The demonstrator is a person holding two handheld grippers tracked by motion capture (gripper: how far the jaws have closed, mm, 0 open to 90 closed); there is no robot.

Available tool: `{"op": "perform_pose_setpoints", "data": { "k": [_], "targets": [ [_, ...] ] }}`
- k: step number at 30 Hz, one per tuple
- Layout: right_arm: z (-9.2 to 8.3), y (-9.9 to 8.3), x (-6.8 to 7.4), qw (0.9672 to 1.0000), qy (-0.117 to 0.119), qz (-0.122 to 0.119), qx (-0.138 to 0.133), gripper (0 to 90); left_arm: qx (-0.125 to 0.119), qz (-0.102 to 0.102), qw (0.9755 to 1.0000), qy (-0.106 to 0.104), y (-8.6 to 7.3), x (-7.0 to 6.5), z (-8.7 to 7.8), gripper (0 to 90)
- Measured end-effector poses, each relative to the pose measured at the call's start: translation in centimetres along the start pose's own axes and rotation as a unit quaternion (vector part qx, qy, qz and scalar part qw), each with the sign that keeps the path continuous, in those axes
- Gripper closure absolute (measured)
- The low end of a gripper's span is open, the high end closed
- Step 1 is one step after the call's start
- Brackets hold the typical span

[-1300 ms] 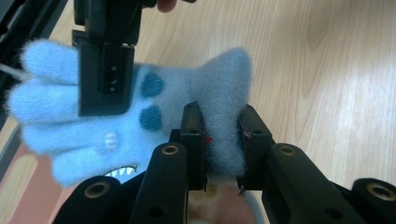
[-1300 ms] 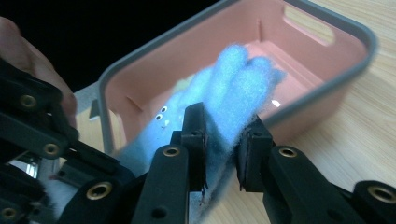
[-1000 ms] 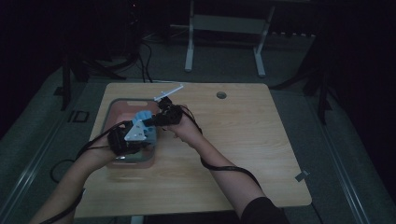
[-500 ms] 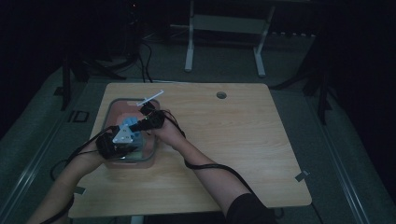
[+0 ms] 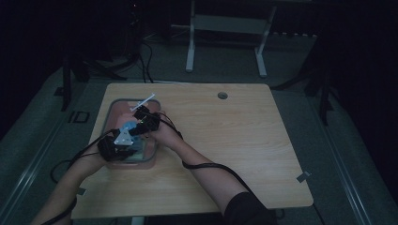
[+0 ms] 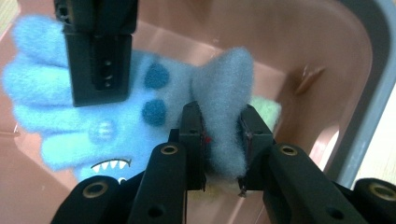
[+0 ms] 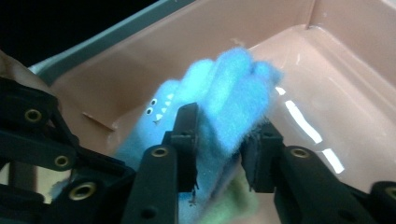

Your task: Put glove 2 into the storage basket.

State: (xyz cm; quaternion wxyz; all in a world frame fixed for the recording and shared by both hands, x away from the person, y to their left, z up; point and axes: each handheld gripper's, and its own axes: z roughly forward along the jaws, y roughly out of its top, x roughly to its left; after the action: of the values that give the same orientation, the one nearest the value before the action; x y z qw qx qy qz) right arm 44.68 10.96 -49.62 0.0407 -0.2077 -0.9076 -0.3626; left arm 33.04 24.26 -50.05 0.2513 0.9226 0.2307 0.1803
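Table: wooden table, dim room.
Tub: pink tub, table's 9 o'clock.
Glove: blue glove inside tub.
Left gripper: clamps cuff.
Right gripper: jaws just been opening, glove fingers between.

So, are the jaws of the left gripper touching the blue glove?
Touching. In the left gripper view, the left gripper pinches the cuff of the blue glove between both pads, no gap.
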Motion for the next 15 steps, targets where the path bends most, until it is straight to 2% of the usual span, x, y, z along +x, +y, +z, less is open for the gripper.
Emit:
{"op": "perform_pose_setpoints", "data": {
  "k": [2, 6, 9, 11, 15],
  "targets": [
    [-0.1, 0.0, 0.0, 1.0000, -0.007, 0.000, 0.000, 62.6, 0.001, -0.004, 1.0000, -0.002, 0.0, 0.1, 0.0, 74.8],
    [-0.7, 0.0, 0.1, 0.9995, -0.024, -0.022, -0.004, 49.1, 0.003, -0.022, 0.9997, -0.005, 0.1, 0.3, 0.1, 69.2],
    [-1.5, 0.0, 0.0, 0.9994, -0.022, -0.024, -0.010, 40.7, 0.004, -0.038, 0.9992, 0.008, 0.3, 0.3, 0.0, 45.5],
    [-2.3, -0.1, -0.1, 0.9995, -0.017, -0.020, -0.020, 37.4, 0.001, -0.050, 0.9985, 0.023, 0.5, 0.4, -0.3, 31.5],
    [-3.9, -0.3, -0.1, 0.9992, -0.008, -0.019, -0.034, 28.7, -0.013, -0.069, 0.9970, 0.033, 1.1, 0.7, -1.1, 14.4]
  ]
}}
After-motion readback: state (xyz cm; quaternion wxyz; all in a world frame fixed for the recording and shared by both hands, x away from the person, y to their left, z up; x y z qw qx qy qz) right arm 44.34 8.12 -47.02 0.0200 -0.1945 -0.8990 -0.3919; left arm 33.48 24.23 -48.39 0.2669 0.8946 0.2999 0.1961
